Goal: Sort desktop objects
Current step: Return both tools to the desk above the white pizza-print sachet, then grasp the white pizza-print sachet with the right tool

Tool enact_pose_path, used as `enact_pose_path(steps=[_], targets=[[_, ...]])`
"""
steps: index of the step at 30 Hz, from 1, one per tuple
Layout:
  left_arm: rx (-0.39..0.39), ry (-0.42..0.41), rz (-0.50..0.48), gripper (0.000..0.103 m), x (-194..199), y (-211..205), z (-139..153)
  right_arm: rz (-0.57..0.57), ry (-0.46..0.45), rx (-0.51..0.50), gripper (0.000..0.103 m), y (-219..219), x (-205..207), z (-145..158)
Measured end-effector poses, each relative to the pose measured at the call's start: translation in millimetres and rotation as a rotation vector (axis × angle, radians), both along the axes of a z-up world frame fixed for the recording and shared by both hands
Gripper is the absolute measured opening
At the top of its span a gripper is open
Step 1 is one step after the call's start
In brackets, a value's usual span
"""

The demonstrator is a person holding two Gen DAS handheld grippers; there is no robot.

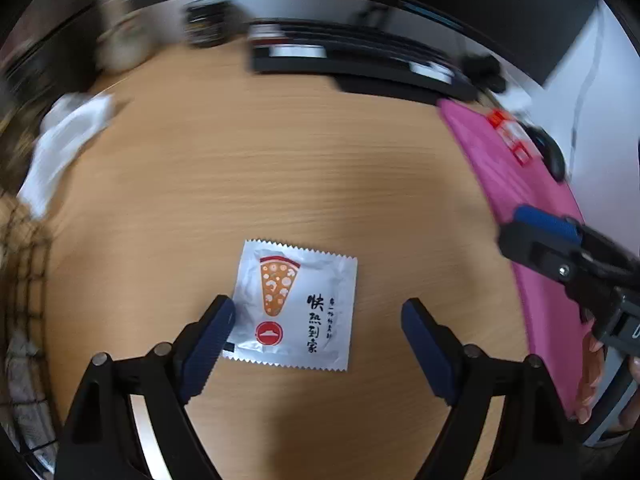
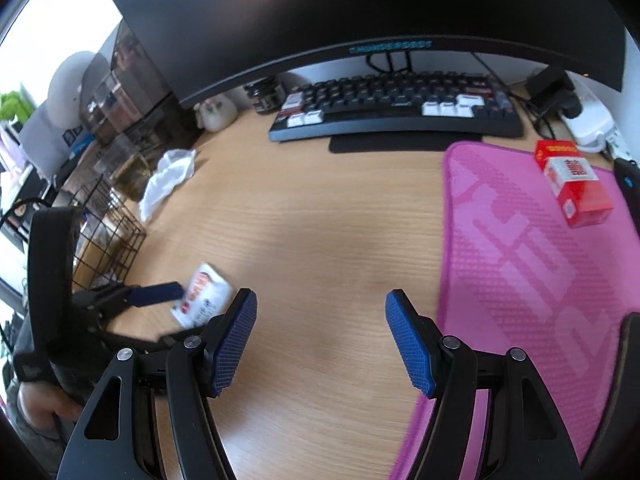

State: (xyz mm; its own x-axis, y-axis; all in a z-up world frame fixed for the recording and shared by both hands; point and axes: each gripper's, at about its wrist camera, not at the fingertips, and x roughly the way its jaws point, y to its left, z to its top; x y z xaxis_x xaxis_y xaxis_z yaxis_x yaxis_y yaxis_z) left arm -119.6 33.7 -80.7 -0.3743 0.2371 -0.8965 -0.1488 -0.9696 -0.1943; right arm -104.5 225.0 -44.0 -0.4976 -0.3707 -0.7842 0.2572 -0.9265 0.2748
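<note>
We see one flat foil sachet (image 1: 294,306) with saw-tooth edges and a printed pizza slice, lying low in the centre of the left wrist view on the wood-grain desk (image 1: 280,160). Our left gripper (image 1: 320,312) tilts steeply down over it, jaws wide apart; the left pad overlaps the sachet's left edge, the right pad stands clear of it, and nothing is clamped. In the right wrist view the same sachet (image 2: 204,294) shows blurred at lower left.

Our right gripper (image 2: 320,312) also slants down, its two blue ribbed pads spread wide over bare wood with nothing between them. To its right lies one pink mat (image 2: 520,260) with a dotted, raised pattern, and on it, upper right, one red and white carton (image 2: 572,184). At upper left we count one crumpled white wrapper (image 2: 168,176) beside one black wire basket (image 2: 108,236). One dark keyboard (image 2: 396,108) with a few white keys sits under one curved black monitor (image 2: 320,12).
</note>
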Motion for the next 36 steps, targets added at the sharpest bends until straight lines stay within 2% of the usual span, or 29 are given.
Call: enact_pose_path(steps=[3, 5, 9, 13, 15, 18, 22, 28, 30, 32, 33, 36], targets=[[0.048, -0.015, -0.035, 0.085, -1.1, 12.9, 3.4, -0.029, -0.009, 0.011, 0.067, 9.7, 0.1, -0.9], [0.023, -0.002, -0.016, 0.085, 0.9, 10.4, 8.1, -0.033, -0.026, 0.02, 0.067, 11.7, -1.1, -4.8], [-0.003, 0.022, 0.065, 0.086, 10.9, -19.4, 16.3, 0.001, -0.046, 0.032, 0.067, -3.2, -3.0, -15.1], [-0.039, 0.009, 0.176, 0.086, 21.6, -57.0, 11.1, 0.076, -0.07, 0.045, 0.067, -37.9, -4.5, -27.9], [-0.041, 0.002, 0.202, 0.086, 26.7, -71.0, 9.0, 0.109, -0.078, 0.07, 0.067, -57.5, -4.2, -33.4], [-0.033, 0.002, 0.221, 0.086, 32.8, -82.5, 7.4, 0.151, -0.067, 0.074, 0.067, -82.7, -4.4, -36.2], [-0.032, -0.005, 0.233, 0.086, 38.5, -94.8, 5.2, 0.175, -0.014, 0.189, 0.068, -110.4, -1.5, -39.1], [0.003, -0.006, 0.241, 0.086, 39.8, -101.1, 2.5, 0.233, 0.063, 0.294, 0.069, -128.6, 5.2, -43.1], [-0.004, -0.004, 0.235, 0.086, 39.7, -100.0, 2.3, 0.245, 0.057, 0.297, 0.063, -127.3, 5.7, -42.4], [-0.004, -0.001, 0.231, 0.086, 40.5, -99.3, 2.3, 0.259, 0.058, 0.3, 0.053, -124.0, 7.5, -40.7], [-0.004, 0.001, 0.229, 0.086, 40.9, -98.8, 2.3, 0.261, 0.063, 0.305, 0.043, -122.7, 8.4, -39.8], [-0.003, 0.003, 0.221, 0.086, 41.3, -97.3, 2.4, 0.259, 0.054, 0.306, 0.035, -118.9, 9.6, -37.7]])
